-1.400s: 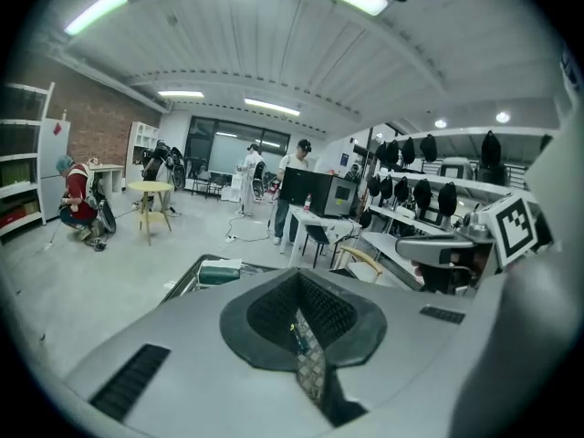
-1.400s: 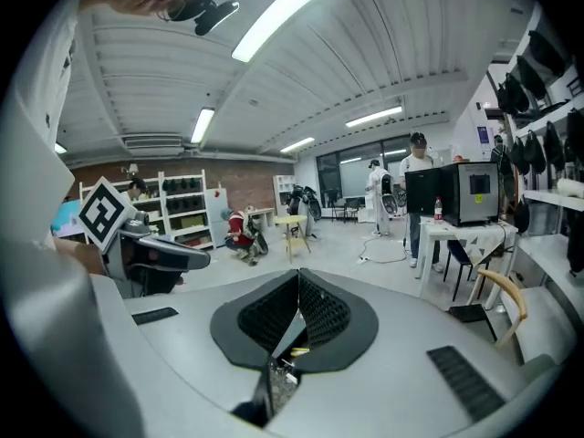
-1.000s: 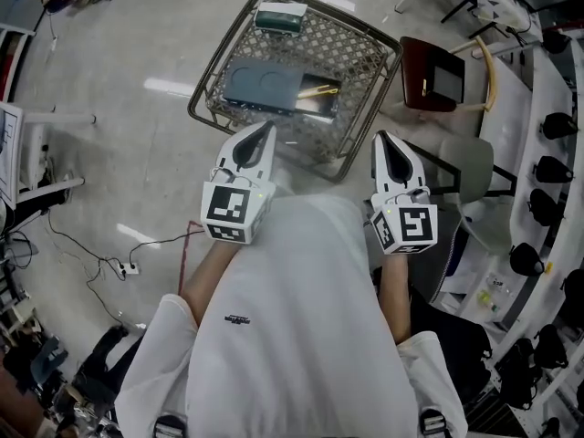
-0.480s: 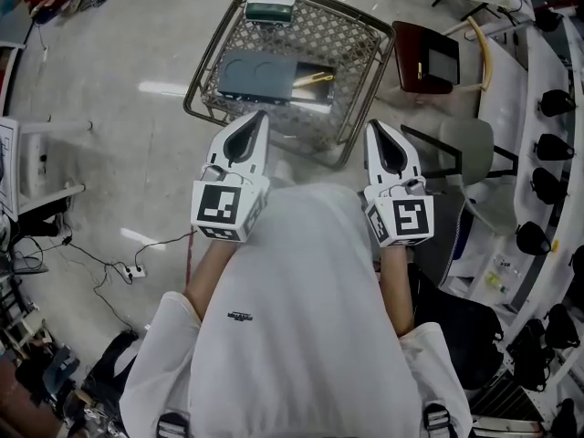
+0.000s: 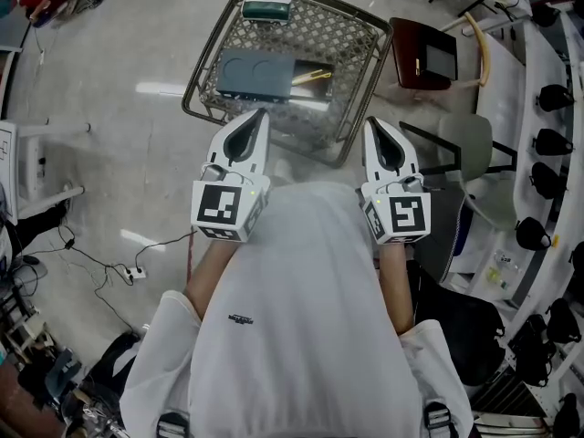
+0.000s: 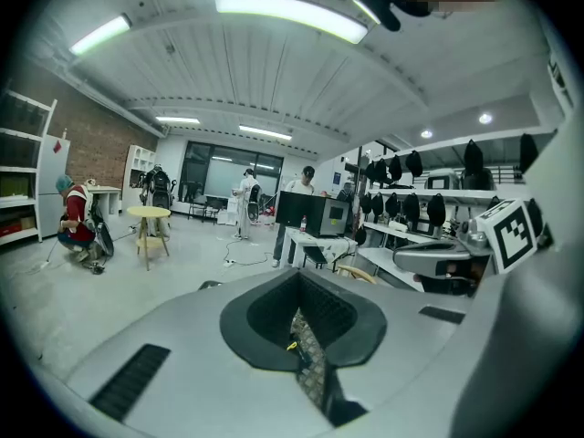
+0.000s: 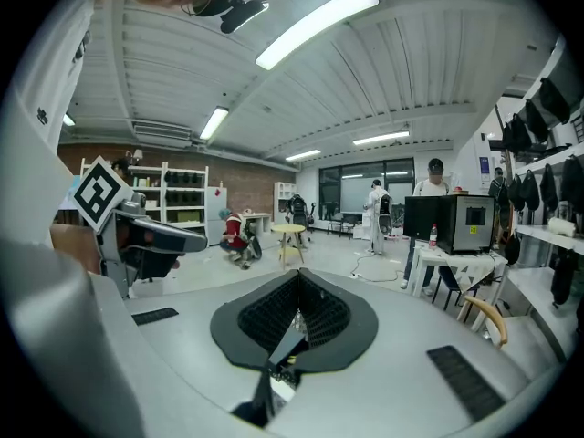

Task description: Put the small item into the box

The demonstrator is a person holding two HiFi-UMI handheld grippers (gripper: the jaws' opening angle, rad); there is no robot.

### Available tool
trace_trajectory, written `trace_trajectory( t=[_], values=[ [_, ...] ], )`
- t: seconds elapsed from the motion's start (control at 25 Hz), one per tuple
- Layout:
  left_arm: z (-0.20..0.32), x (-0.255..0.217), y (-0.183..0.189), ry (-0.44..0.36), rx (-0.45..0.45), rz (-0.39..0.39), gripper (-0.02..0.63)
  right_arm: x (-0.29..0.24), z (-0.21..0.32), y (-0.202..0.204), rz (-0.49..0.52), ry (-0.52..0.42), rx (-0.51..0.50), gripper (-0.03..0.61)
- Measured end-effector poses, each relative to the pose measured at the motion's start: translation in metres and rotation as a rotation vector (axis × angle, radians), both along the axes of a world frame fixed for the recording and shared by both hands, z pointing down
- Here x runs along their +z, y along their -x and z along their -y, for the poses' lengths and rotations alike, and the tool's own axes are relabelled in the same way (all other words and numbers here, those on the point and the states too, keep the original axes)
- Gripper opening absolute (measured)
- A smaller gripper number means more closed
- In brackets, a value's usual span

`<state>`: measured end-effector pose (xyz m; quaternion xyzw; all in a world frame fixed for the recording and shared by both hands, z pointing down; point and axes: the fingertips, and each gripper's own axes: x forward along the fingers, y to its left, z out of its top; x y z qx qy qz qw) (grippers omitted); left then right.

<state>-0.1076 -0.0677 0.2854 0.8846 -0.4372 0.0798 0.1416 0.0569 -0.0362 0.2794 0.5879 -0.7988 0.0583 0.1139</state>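
Note:
In the head view I hold both grippers side by side in front of my white shirt, tips toward a wire basket (image 5: 203,78) on the floor. In the basket lie a dark teal box (image 5: 254,73), a thin yellow item (image 5: 311,78) beside it, and a small green and white box (image 5: 265,8) at the far rim. The left gripper (image 5: 260,115) is shut and holds nothing, its tip over the basket's near rim. The right gripper (image 5: 374,121) is also shut and empty, just off the near right corner. The left gripper (image 6: 297,276) and the right gripper (image 7: 298,276) show pads pressed together.
A brown chair (image 5: 429,57) with a dark screen on it stands right of the basket, a grey chair (image 5: 470,167) nearer me. A white bench with black caps (image 5: 538,135) runs along the right. Cables and a power strip (image 5: 128,270) lie at left. People stand further off.
Both grippers have risen slightly in the head view and the basket has shifted a little up and left. The jaws stayed shut.

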Motion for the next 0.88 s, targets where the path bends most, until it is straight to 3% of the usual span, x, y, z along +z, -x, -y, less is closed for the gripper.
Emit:
trace_trajectory(
  t=[0.88],
  values=[
    [-0.019, -0.007, -0.007, -0.023, 0.024, 0.005, 0.001, -0.002, -0.014, 0.003, 0.007, 0.000, -0.005, 0.000]
  ],
)
